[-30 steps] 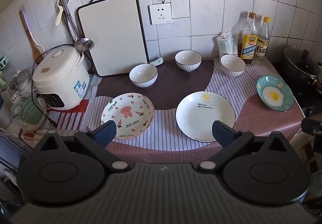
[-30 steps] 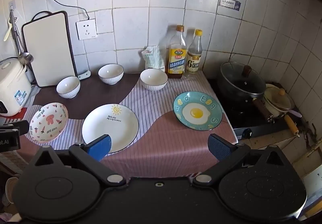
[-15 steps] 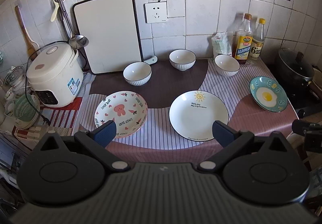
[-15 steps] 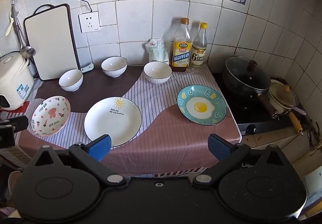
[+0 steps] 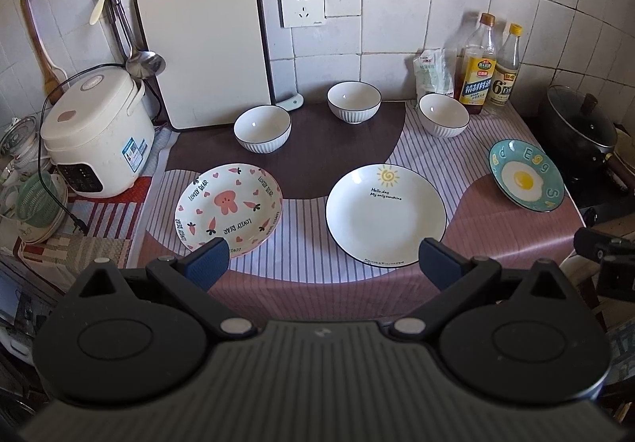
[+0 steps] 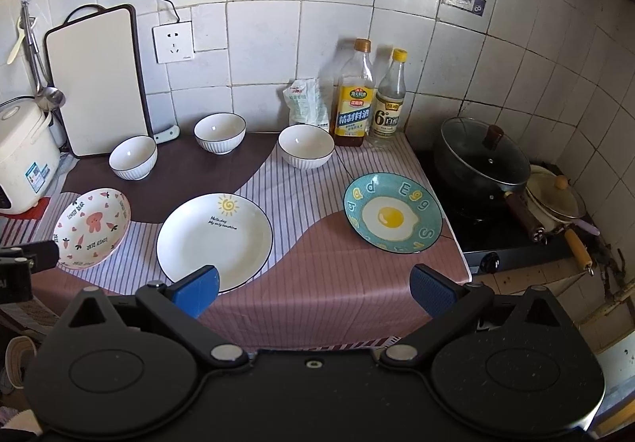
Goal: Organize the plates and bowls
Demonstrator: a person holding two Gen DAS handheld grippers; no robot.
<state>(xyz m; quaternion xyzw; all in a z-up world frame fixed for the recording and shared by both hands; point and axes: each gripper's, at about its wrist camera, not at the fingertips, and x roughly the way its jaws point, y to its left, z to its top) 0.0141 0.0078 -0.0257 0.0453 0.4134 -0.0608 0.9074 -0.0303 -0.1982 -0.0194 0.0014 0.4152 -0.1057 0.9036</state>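
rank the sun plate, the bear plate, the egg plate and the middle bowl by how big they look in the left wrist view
1. sun plate, widest.
2. bear plate, slightly smaller.
3. egg plate, though it sits at the fisheye edge, so its real size is unsure.
4. middle bowl, smallest, and farthest from the camera.

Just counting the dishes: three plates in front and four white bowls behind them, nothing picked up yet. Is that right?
Not quite: there are three white bowls, not four, as the left wrist view shows. The rest holds: three plates lie in front, and nothing has been picked up yet.
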